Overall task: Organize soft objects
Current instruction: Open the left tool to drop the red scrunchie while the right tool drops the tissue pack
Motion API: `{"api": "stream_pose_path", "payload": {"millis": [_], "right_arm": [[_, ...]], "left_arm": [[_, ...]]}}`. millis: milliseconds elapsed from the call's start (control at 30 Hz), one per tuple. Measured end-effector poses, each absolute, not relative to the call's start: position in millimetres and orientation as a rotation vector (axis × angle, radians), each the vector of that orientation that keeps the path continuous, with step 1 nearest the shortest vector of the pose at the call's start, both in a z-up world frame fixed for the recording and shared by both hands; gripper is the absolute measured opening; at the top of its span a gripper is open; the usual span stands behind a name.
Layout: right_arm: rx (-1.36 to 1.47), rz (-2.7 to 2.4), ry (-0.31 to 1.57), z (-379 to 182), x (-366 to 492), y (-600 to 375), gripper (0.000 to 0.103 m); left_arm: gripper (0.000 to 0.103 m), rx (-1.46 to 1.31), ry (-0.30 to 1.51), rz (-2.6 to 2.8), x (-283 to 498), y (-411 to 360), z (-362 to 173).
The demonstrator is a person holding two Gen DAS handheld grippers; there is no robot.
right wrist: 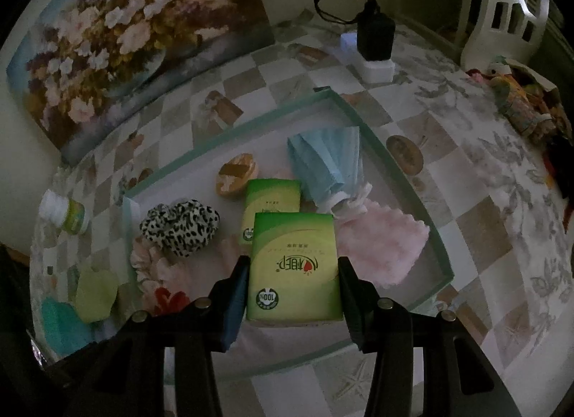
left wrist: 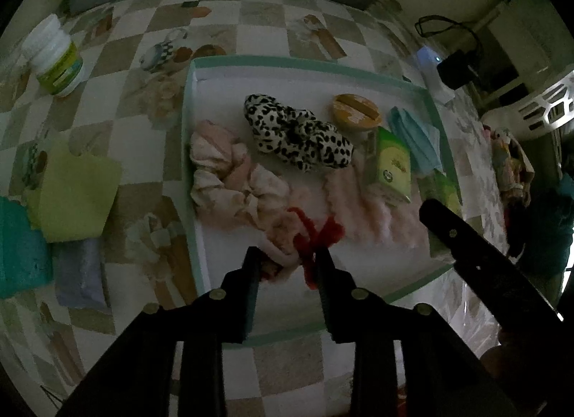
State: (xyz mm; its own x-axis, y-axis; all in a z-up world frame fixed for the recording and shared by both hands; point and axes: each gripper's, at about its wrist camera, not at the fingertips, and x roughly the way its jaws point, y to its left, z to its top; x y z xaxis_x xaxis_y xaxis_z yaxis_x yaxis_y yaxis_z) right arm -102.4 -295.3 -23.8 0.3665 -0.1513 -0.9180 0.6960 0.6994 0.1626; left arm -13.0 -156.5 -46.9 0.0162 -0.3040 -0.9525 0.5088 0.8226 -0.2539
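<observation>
A shallow green-rimmed tray (left wrist: 192,122) (right wrist: 405,180) holds soft things: a leopard-print scrunchie (left wrist: 297,133) (right wrist: 181,225), a pink scrunchie (left wrist: 229,180), a fluffy pink cloth (left wrist: 373,209) (right wrist: 380,244), a blue face mask (left wrist: 416,140) (right wrist: 326,165), a round wooden piece (left wrist: 355,112) (right wrist: 236,173) and a green tissue pack (left wrist: 391,165) (right wrist: 272,209). My left gripper (left wrist: 288,259) is shut on a red and pink pipe-cleaner flower (left wrist: 308,237) over the tray's near edge. My right gripper (right wrist: 292,270) is shut on a second green tissue pack (right wrist: 296,270) above the tray, and its finger (left wrist: 466,237) shows in the left wrist view.
Left of the tray lie a lime-green sponge (left wrist: 71,191) (right wrist: 95,295), a teal cloth (left wrist: 18,248) (right wrist: 61,323), a pale packet (left wrist: 80,273) and a white-capped bottle (left wrist: 55,54) (right wrist: 66,214). A charger on a power strip (right wrist: 375,43), a flower painting (right wrist: 136,29) and a white basket (right wrist: 509,4) stand behind.
</observation>
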Motion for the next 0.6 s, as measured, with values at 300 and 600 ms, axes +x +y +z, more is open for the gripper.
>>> {"api": "stream_pose_path", "payload": {"millis": [300, 600], "right_arm": [[0.572, -0.581, 1.101, -30, -96, -288, 0.051], [0.581, -0.610, 1.122, -36, -93, -291, 0.074]], "left_arm": [[0.039, 0.202, 1.432, -0.632, -14, -159, -50], [0.056, 0.203, 1.427, -0.602, -10, -155, -50]]}}
